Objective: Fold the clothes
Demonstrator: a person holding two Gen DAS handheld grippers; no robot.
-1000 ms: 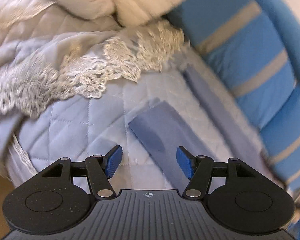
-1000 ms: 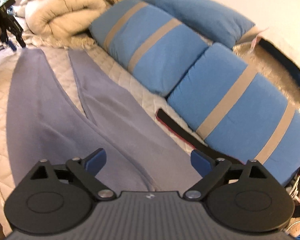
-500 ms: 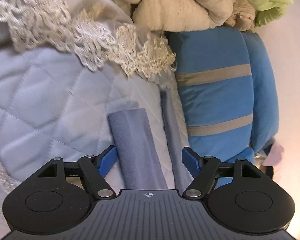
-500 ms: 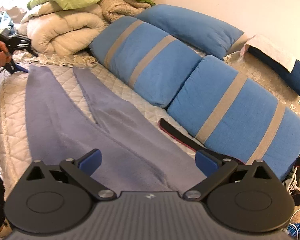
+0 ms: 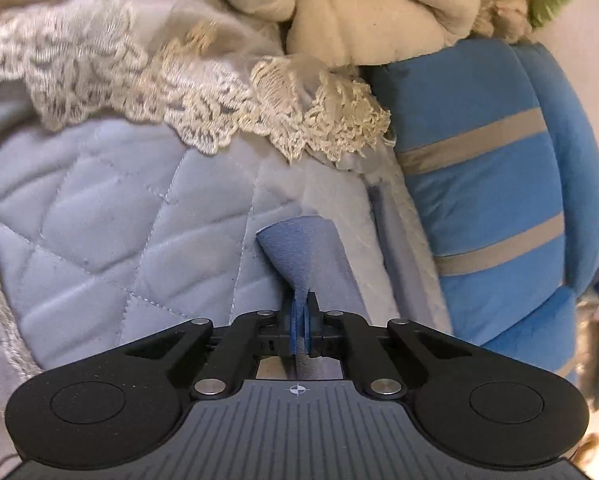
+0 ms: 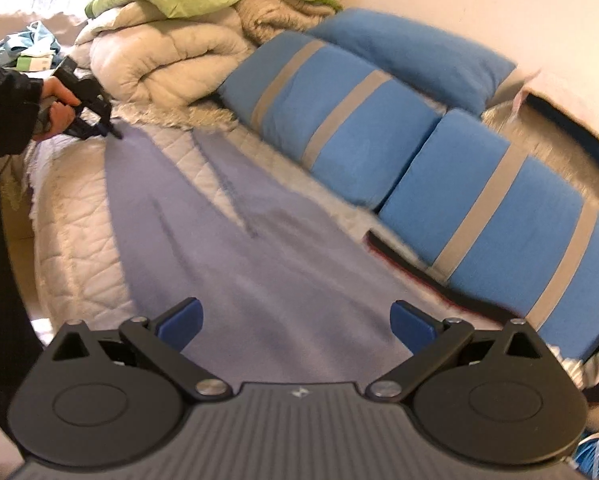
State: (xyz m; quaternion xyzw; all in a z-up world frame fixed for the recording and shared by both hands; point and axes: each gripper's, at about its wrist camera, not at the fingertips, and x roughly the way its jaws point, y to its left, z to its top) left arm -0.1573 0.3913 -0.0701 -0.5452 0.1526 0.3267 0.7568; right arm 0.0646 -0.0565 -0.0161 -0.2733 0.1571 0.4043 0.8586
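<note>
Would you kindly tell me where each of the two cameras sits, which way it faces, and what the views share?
Left wrist: sits on the left tongs, looking down along the bed at the trouser cuff they pinch, lace trim and rolled blanket beyond; only the tongs show.
Right wrist: sits on the open right tongs, looking across the spread trousers; the person's hand and dark sleeve show at far left.
Shared: trousers, striped blue pillows, white quilt.

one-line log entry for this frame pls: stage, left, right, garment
stage: grasp leg cuff | left gripper: shut on trousers cuff | right gripper: open, over waist end | trousers: flat on quilted bed cover
</note>
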